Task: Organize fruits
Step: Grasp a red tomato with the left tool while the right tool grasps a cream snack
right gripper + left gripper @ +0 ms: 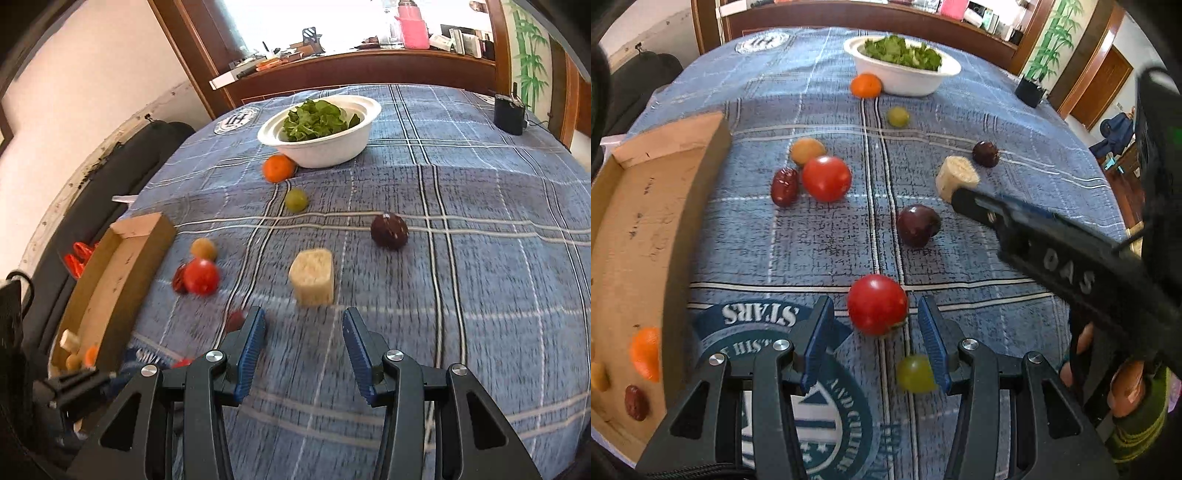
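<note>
Fruit sorting mid-way, bench under blue plaid cloth (820,240). Nearest: left hand-held gripper (876,345), jaws spread, nothing pinched, round glossy red tomato (877,304) just ahead between the blue pads; small green grape (915,373) tucked against the right pad. Shallow brown cardboard tray (698,206) on the left, already holding orange piece, dark red date and a yellowish bit. Right hand-held gripper (303,345), also spread and empty, aimed at pale cut banana chunk (313,277) just ahead.

Farther out: dark purple plum (918,225), second red tomato (826,178) touching dark red date (784,186) and yellow-orange round fruit (807,150), dark brown passion-fruit-like ball (389,232), another green grape (296,199), orange mandarin (279,168) against white bowl of green leaves (332,147).

Handling, judged: tomato light, smooth, slippery, thin-skinned, so squeeze gently across the widest middle, pads level. Banana chunk soft, bruises easily; take by the peel sides, not the cut faces. Grape likely to roll if nudged.
</note>
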Tool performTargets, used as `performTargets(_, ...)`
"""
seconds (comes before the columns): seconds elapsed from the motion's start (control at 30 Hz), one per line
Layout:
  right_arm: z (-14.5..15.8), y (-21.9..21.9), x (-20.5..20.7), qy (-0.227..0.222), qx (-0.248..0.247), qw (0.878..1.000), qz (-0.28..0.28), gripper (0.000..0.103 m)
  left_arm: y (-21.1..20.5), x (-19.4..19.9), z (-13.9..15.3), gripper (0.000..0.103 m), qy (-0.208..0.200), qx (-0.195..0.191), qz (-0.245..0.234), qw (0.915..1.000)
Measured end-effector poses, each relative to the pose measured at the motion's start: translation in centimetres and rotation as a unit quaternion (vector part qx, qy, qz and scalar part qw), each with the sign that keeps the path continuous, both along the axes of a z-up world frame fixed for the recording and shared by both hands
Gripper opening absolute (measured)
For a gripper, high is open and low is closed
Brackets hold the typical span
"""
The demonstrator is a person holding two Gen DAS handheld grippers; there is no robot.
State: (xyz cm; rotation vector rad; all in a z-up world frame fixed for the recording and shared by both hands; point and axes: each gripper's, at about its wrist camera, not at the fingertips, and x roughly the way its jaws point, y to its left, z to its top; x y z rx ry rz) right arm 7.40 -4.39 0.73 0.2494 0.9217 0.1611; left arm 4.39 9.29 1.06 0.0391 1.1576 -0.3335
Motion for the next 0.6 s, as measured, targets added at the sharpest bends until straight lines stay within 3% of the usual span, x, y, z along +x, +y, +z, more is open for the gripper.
performTargets(0.13, -0.7, 0.4, 1.9, 0.007, -0.010, 1.000, -0.004, 0.045, -0.3, 0.2, -0.3, 0.051, -0.011, 0.001, -0.002, 0.9999)
performTargets(0.2, -1.2, 0.4, 2.6, 0.008, -0.011, 1.000, -0.007, 0.034, -0.2, 0.2, -0.3, 0.050, -0.019, 0.000, -0.001, 0.9998)
performTargets(0.23, -1.4, 0.4, 2.8, 0.007, -0.014, 1.000, -0.008, 0.030, -0.2, 0.2, -0.3, 0.047, -0.023, -0.001, 0.002, 0.9997)
performTargets(0.3, -1.3, 0.3, 2.6, 0.001, -0.013, 1.000, -0.011, 0.030, 0.1, 0.2, -0.3, 0.031, -0.032, 0.002, 0.004, 0.9995)
performTargets(0.6, 1.7, -0.3, -1.6, -0.041, 0.013, 0.999, -0.017, 0.029, 2.1, -0.9, 1.5, 0.030, -0.052, 0.021, 0.035, 0.9978)
